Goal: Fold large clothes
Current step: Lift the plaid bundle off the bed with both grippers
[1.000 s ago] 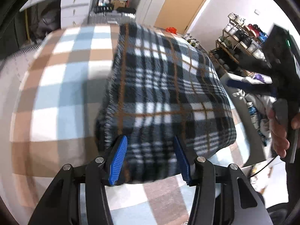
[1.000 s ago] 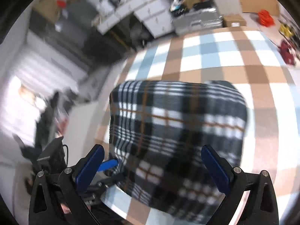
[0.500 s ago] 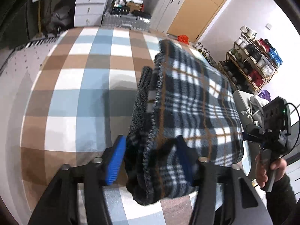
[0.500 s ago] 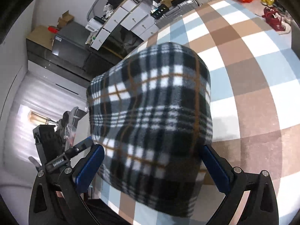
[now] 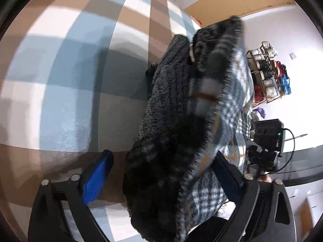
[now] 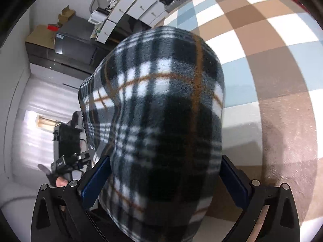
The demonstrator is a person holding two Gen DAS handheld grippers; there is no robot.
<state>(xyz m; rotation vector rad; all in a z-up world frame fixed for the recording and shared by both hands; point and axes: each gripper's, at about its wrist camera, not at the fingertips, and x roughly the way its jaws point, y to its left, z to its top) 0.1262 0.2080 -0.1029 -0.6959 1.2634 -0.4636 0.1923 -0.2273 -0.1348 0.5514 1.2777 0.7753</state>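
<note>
The folded plaid fleece garment, black, white and blue with orange lines, is lifted off the checked surface. In the left wrist view it fills the space between my left gripper's wide-set blue pads; the left pad stands clear of the cloth and the right pad lies against it. In the right wrist view the garment bulges up between my right gripper's wide-apart pads, both against its sides. Whether either gripper grips it is unclear.
A checked brown, blue and white cover spreads under the garment. A shoe rack stands at the right wall. White drawers and cardboard boxes line the far wall.
The folded garment has risen from lying flat on the cover to standing on edge between both grippers. Both grippers have tilted and moved in close to it.
</note>
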